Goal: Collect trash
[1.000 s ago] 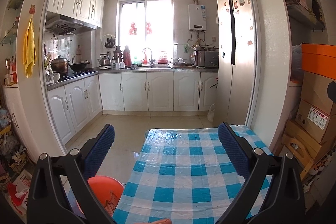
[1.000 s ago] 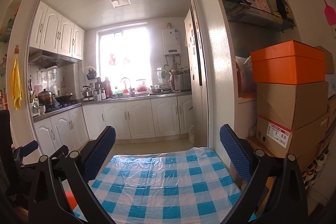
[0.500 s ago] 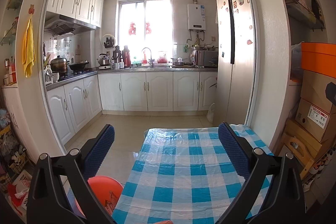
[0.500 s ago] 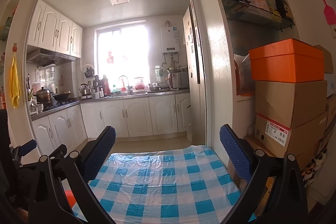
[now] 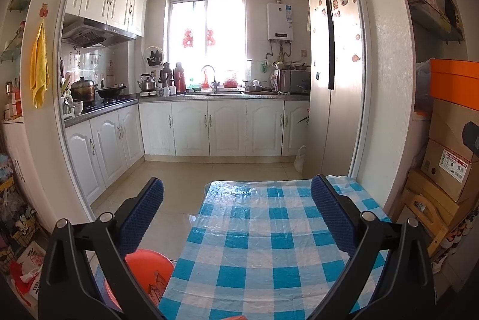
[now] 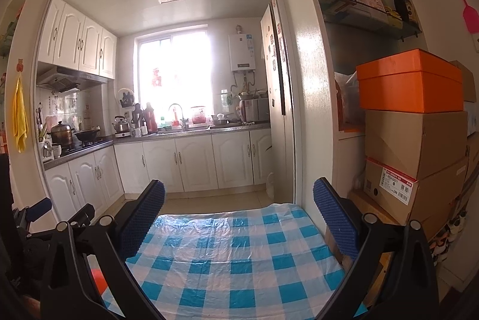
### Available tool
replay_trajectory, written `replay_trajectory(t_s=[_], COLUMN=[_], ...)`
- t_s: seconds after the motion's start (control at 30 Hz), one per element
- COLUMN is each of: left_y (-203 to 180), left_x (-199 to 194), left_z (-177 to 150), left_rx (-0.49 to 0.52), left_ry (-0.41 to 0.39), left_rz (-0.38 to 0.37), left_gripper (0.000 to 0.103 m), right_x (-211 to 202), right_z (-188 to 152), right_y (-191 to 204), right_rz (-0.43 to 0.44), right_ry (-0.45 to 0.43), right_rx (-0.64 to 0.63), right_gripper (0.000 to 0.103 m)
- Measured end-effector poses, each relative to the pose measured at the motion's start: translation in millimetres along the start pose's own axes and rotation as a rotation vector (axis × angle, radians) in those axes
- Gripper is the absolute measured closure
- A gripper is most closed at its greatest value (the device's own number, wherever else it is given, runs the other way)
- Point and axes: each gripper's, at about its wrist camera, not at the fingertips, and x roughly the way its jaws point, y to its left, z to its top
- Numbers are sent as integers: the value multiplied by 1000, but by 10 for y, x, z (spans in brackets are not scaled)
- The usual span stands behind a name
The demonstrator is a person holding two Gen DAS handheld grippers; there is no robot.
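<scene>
- Left gripper [image 5: 236,200]: fingers spread wide, grasping nothing; it hangs above the near left part of the table [image 5: 269,245], which wears a blue-and-white checked plastic cover.
- Right gripper [image 6: 239,200]: fingers likewise released and empty, above the near right part of the same table.
- Trash: no loose item is identifiable on the visible cover in either wrist view. Its location cannot be determined from these views.
- Orange bin [image 5: 146,269]: stands on the floor just beside the table's near left corner, partly behind the left gripper's frame. Printed packaging appears to lie inside. Judged the likely receptacle.
- Handling, as a judgement: household trash of this kind is probably light, soft and crushable; a pinch across the middle or at a folded edge should serve. The glossy cover may let flat pieces slide.
- Bottom edge, left wrist view: a small pinkish sliver is cut off by the frame; identity not determinable.
- Nearest strip of the table: hidden by both gripper frames.
- Cardboard boxes [image 6: 416,140]: stacked at far right, an orange one on top; the floor beneath is obscured.
- Far kitchen counter: backlit by the window; small items there are hard to make out.
</scene>
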Motion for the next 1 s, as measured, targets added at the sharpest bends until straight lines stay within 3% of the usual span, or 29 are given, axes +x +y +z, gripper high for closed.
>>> replay_trajectory(t_s=[0.7, 0.8, 1.0], left_y=[-36, -68, -180], left_x=[319, 456, 958], left_z=[-167, -254, -607], left_rx=[3, -1, -40], left_ry=[70, 105, 272], left_rz=[-8, -32, -89], left_gripper=[4, 4, 4], right_x=[322, 451, 824], right_z=[-196, -288, -581], right_y=[-111, -166, -333], right_rz=[6, 11, -16], right_ry=[78, 113, 217], right_rx=[22, 35, 53], right_gripper=[5, 5, 5])
